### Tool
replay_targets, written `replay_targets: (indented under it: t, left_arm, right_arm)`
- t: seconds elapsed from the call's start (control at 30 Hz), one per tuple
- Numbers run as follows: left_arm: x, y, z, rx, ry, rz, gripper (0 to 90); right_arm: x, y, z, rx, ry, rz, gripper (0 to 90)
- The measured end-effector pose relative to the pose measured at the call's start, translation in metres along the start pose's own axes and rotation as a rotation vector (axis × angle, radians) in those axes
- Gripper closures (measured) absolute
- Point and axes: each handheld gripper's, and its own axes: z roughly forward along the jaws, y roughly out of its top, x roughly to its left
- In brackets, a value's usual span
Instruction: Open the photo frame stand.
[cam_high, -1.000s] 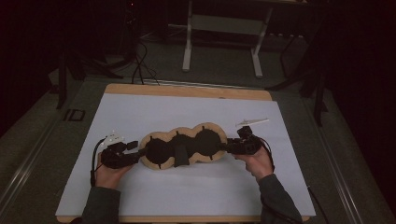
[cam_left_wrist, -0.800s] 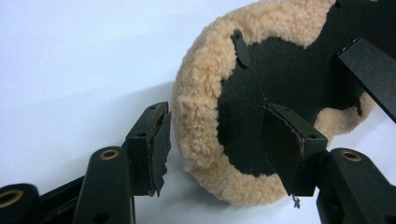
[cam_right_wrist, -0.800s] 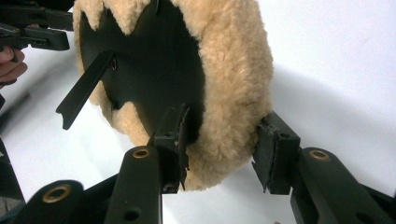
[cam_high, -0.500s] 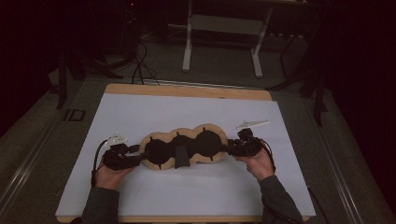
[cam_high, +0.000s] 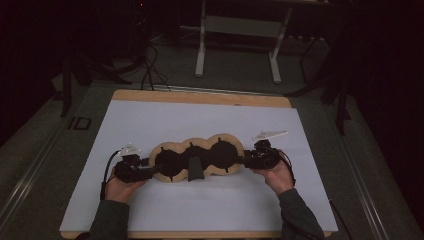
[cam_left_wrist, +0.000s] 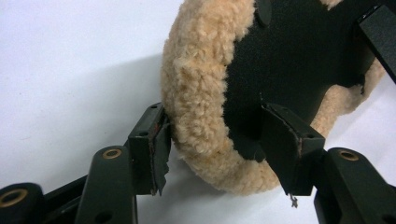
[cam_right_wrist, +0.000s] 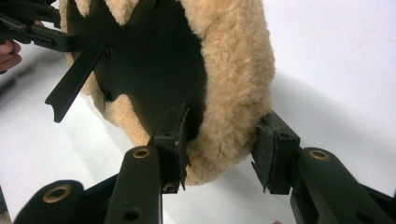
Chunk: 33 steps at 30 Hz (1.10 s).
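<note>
A three-lobed black pad with a tan fleece rim (cam_high: 197, 160) lies across the middle of the white sheet, and a black strap (cam_high: 195, 170) hangs at its front. My left gripper (cam_high: 147, 167) grips its left end. There the fleece rim (cam_left_wrist: 201, 116) sits between the jaws, with one pad on the outer fleece and the other on the black face. My right gripper (cam_high: 247, 160) grips the right end, its pads closed on either side of the fleece rim (cam_right_wrist: 233, 93). The strap (cam_right_wrist: 74, 84) and the left gripper (cam_right_wrist: 28, 28) show farther off.
The white sheet (cam_high: 200, 120) covers a wooden board (cam_high: 200, 96) on a grey table. A white metal stand (cam_high: 240, 40) and dark cables (cam_high: 145, 60) lie beyond the far edge. Both forearms come in from the near edge.
The left gripper has edged slightly to the right against the pad's left end. The right hand and the pad's right end have kept still.
</note>
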Motion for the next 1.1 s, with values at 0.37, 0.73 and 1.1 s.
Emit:
replay_targets:
  t: [0.37,0.73,1.1]
  left_arm:
    - [0.005,0.000,0.002,0.004,-0.050,-0.089,47.1]
    - [0.003,0.000,0.003,0.008,-0.057,-0.073,48.7]
    - [-0.001,0.001,0.000,-0.005,-0.032,-0.034,52.6]
  right_arm:
    - [-0.002,-0.004,0.002,0.003,-0.012,-0.009,58.2]
    - [-0.003,-0.006,0.003,0.014,-0.022,-0.021,58.0]
    - [-0.005,-0.011,0.008,0.045,-0.044,-0.034,56.0]
